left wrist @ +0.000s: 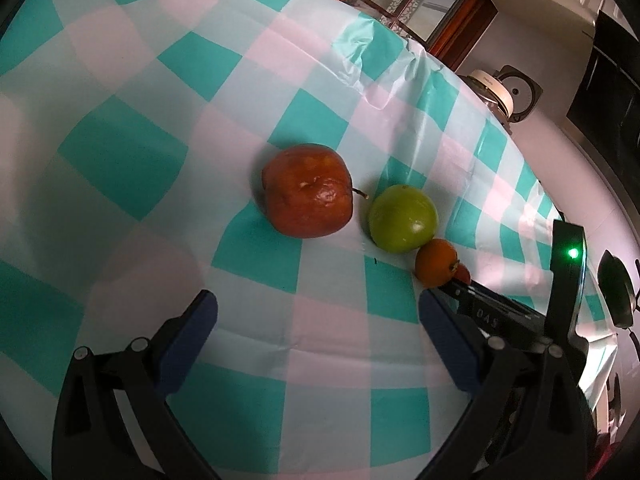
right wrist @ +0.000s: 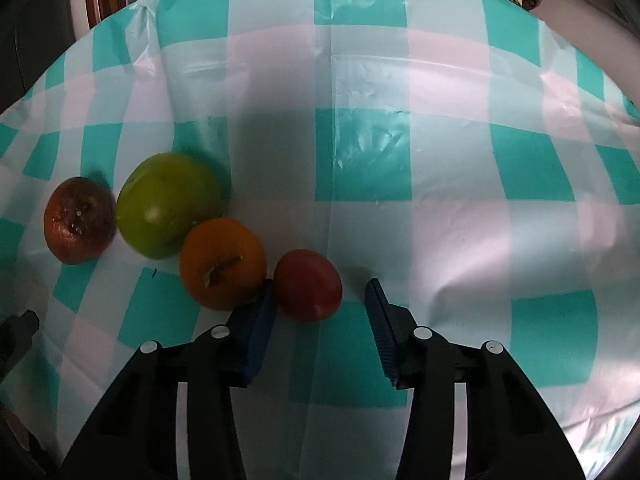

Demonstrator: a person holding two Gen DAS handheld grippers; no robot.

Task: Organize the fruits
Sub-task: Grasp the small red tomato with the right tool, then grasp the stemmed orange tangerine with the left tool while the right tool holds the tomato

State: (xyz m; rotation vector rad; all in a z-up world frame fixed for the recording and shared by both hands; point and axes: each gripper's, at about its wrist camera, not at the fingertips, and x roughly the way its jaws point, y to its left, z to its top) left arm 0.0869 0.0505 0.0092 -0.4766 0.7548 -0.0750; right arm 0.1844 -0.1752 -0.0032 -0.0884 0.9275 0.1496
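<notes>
Left tool [left wrist: 318,308]: black angular linkage arms, silver round screws at the pivots, dark blue pads. Right tool [right wrist: 320,300]: same black arms and silver screws, blue ribbed pads; a green light glows on its housing.

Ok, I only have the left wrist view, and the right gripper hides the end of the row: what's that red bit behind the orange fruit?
Observer: A whole small red fruit, lying between the fingers of the right gripper.
Operator: Is it gripped?
Observer: No. One pad sits right beside it, the other pad stands clear of it.
Operator: Anything beyond it on that side?
Observer: Only bare tablecloth.
</notes>
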